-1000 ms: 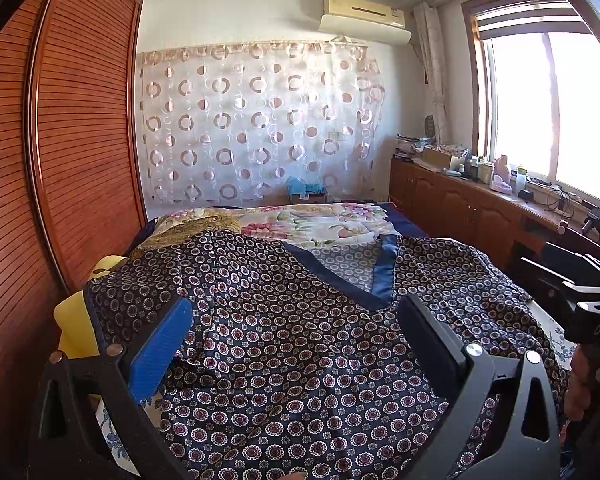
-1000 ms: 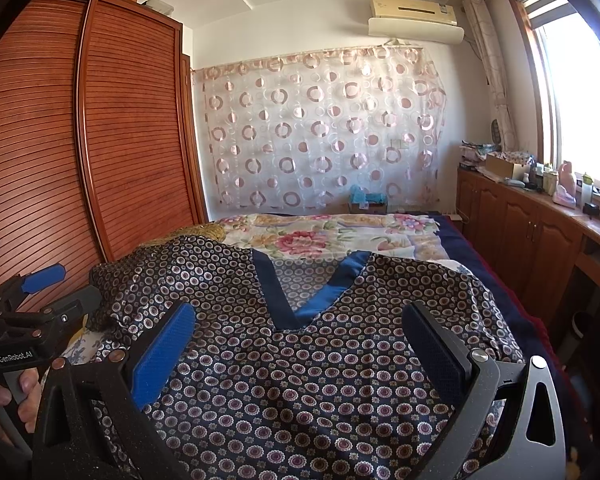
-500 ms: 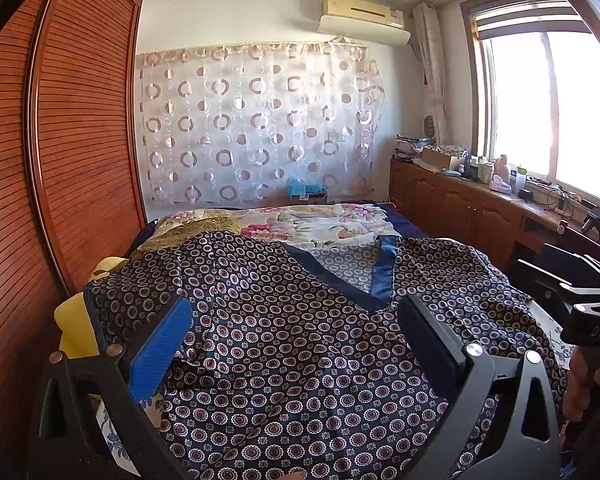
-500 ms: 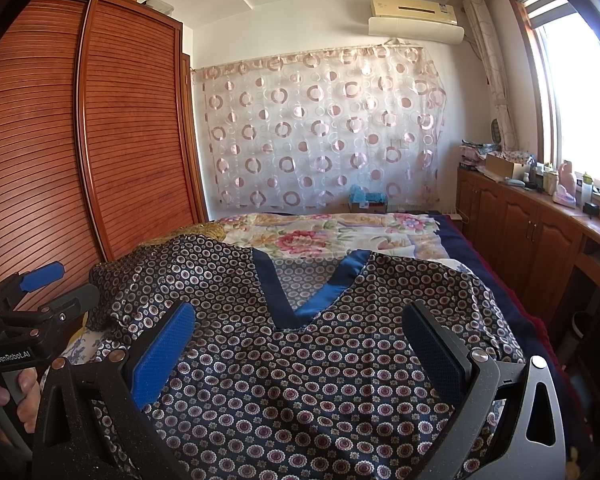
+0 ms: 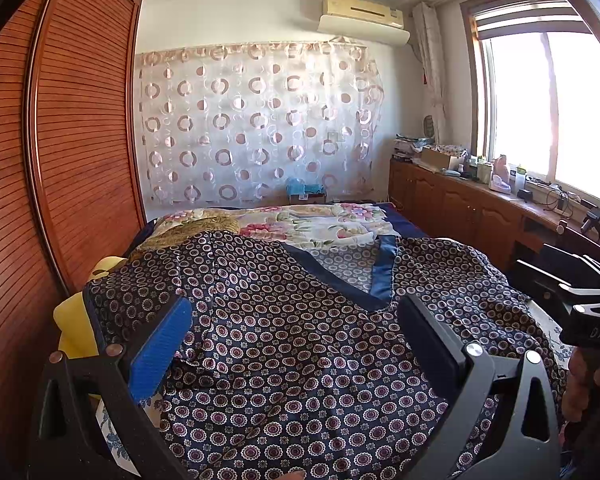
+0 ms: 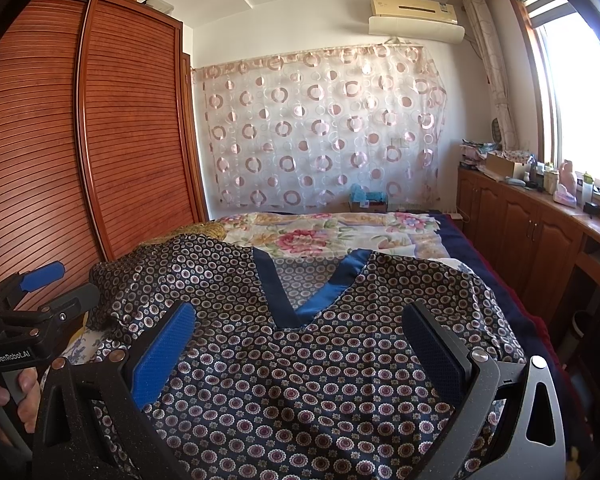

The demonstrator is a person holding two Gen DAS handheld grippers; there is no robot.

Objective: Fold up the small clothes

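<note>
A dark navy garment (image 5: pixel 300 340) with a small circle print and a blue V-neck band (image 5: pixel 381 276) lies spread flat on the bed; it also shows in the right wrist view (image 6: pixel 300 380). My left gripper (image 5: pixel 296 340) is open, its blue-padded fingers (image 5: pixel 160 344) wide apart above the garment's left part. My right gripper (image 6: pixel 300 344) is open above the garment below the V-neck (image 6: pixel 300 312). Each gripper shows at the edge of the other's view: the right one (image 5: pixel 587 320), the left one (image 6: pixel 28 300).
A floral bedspread (image 6: pixel 319 236) covers the far bed. A slatted wooden wardrobe (image 6: pixel 100 140) stands close on the left. Low wooden cabinets (image 6: pixel 519 224) with clutter run under the window on the right. A yellow item (image 5: pixel 74 320) lies at the bed's left edge.
</note>
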